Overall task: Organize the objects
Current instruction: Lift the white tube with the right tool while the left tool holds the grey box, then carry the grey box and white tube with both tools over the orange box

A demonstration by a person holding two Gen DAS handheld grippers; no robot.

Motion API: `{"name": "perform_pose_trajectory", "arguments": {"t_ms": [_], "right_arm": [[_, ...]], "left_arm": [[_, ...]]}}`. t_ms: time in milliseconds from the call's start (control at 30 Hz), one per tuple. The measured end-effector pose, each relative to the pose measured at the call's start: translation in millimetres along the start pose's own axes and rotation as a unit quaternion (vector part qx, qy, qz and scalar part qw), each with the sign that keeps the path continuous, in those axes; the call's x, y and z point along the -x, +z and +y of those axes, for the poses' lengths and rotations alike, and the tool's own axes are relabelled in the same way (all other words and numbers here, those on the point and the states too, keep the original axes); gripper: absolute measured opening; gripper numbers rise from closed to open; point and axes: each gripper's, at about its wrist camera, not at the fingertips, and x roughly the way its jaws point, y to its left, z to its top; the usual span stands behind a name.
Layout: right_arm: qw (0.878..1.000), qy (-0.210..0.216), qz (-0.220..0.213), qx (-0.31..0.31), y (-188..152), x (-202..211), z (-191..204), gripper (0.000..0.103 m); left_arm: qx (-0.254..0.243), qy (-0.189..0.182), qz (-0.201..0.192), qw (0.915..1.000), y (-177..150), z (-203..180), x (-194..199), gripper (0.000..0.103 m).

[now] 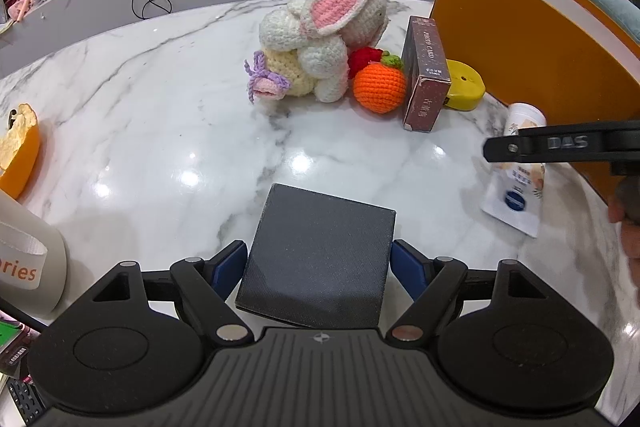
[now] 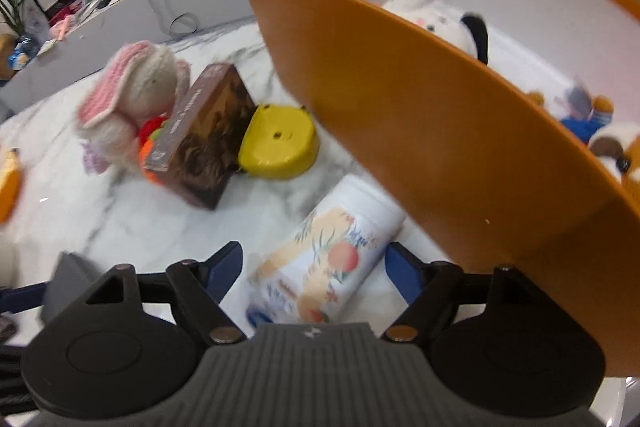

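Observation:
A dark grey square box [image 1: 320, 255] fills the space between the blue pads of my left gripper [image 1: 318, 245], which touch its two sides; the gripper is shut on it. A white tube printed with peaches [image 2: 332, 247] lies on the marble beside the tall orange bin [image 2: 420, 115]. My right gripper [image 2: 315, 247] stands open around the tube, with a gap at each pad. In the left wrist view the tube [image 1: 516, 187] lies under one black finger [image 1: 520, 147] of the right gripper. Plush toys [image 2: 436, 19] lie inside the bin.
A crochet rabbit [image 1: 320, 39], crochet orange [image 1: 380, 83], brown card box [image 1: 426, 75] and yellow case [image 1: 466, 87] cluster left of the orange bin [image 1: 520, 39]. An orange item [image 1: 20, 151] and beige bag [image 1: 28, 259] sit far left. A hand [image 1: 628, 223] shows at right.

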Motion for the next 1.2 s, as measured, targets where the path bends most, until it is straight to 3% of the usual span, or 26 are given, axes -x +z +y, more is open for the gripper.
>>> {"name": "perform_pose_trajectory", "arguments": {"t_ms": [133, 167, 200, 500, 1200], "right_arm": [[0.994, -0.056, -0.033, 0.084, -11, -4, 23, 0.064], [0.994, -0.05, -0.036, 0.092, -12, -4, 24, 0.053], [0.994, -0.044, -0.032, 0.095, -12, -3, 25, 0.051], [0.995, 0.011, 0.003, 0.097, -4, 10, 23, 0.049], [0.99, 0.068, -0.104, 0.064, 39, 75, 3, 0.049]], "left_arm": [[0.0, -0.002, 0.0, 1.0, 0, 0, 0, 0.092], [0.0, -0.002, 0.0, 1.0, 0, 0, 0, 0.092], [-0.001, -0.002, 0.0, 1.0, 0, 0, 0, 0.092], [-0.001, -0.009, -0.006, 0.9999, 0, 0, 8, 0.091], [-0.009, -0.019, -0.033, 0.9992, 16, -30, 26, 0.091]]}}
